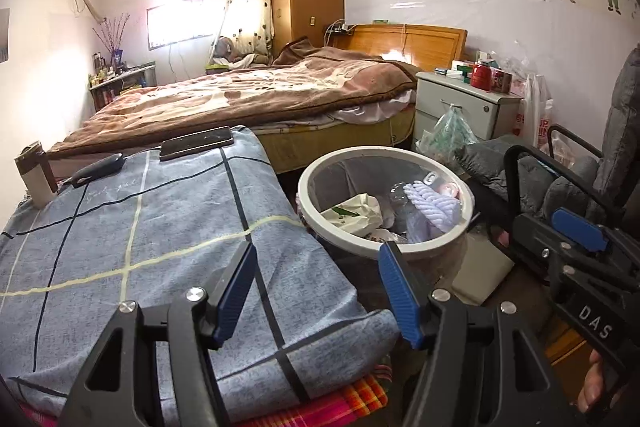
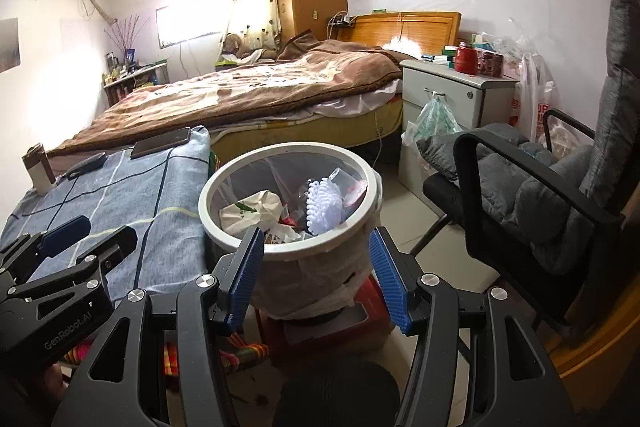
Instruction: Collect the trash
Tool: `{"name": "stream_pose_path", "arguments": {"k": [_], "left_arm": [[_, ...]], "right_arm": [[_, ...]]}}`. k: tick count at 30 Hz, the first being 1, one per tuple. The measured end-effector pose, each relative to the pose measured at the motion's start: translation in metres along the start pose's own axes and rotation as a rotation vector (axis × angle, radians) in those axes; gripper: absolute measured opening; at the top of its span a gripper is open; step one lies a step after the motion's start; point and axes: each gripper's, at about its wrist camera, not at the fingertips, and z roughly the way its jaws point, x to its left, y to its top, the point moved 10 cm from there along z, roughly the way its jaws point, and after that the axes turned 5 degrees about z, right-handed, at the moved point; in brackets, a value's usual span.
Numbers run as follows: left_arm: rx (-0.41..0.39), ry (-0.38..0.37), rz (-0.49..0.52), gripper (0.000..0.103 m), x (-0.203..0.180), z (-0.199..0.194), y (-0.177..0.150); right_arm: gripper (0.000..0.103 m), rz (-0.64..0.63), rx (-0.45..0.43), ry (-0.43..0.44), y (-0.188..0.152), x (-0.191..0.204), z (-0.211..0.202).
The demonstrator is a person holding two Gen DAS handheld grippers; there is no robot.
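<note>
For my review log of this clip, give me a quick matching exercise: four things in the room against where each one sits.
Things:
1. phone
2. trash bin
3. red jar
4. grey cushion

Places:
A. on the black armchair
B. on the blue checked cloth
C. on top of the white bedside cabinet
D. on the floor between the cloth-covered surface and the chair, lined with a bag

Pairs: 1-B, 2-D, 3-C, 4-A
</note>
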Motion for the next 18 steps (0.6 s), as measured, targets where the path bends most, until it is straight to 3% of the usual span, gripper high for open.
{"name": "stream_pose_path", "arguments": {"k": [18], "left_arm": [[0.017,-0.015,-0.034,0.066,-0.0027,0.0003,-0.0089]], "right_arm": [[0.057,-0.006,-0.006,-0.002,-0.0090,0.0058,-0.0065]]}}
